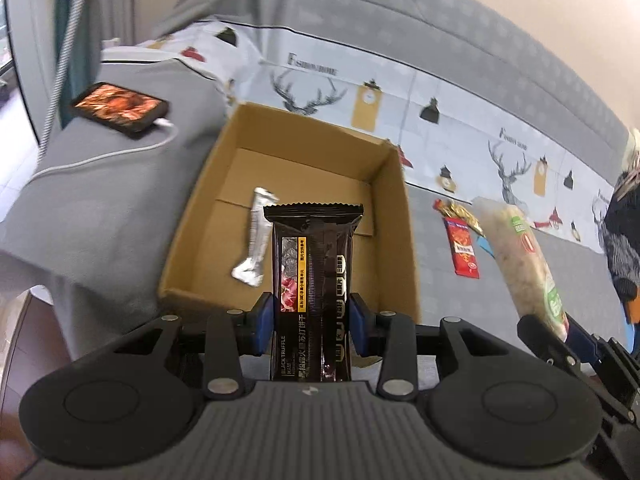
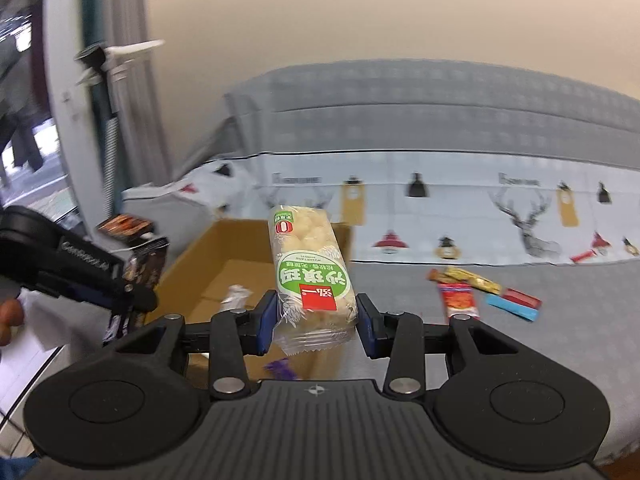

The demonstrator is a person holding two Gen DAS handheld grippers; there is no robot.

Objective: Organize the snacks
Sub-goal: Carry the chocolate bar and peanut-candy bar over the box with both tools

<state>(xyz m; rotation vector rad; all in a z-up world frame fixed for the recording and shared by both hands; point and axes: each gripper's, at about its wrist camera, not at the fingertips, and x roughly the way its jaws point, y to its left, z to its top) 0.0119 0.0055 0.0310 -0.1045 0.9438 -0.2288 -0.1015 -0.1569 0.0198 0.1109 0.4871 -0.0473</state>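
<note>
Both pairs of jaws are closed on snacks: the left gripper [image 1: 312, 322] clamps a dark brown glossy cracker packet [image 1: 312, 276] low on its length, and the right gripper [image 2: 316, 320] pinches a clear-wrapped pale puffed-rice bar with a green label [image 2: 310, 272] near its lower end. The open brown cardboard box [image 1: 394, 216] sits on the grey sofa cover just ahead, with a crumpled silver foil wrapper [image 1: 254, 240] inside. Each packet stands tall above its pads, so a quick tilt could let the slick film slide or pivot out. Releasing short of the near wall would probably drop a packet outside. The two grippers are close, so converging on the box risks a bump. A red flat sachet [image 1: 464, 250] and other loose snacks wait beside the box.
</note>
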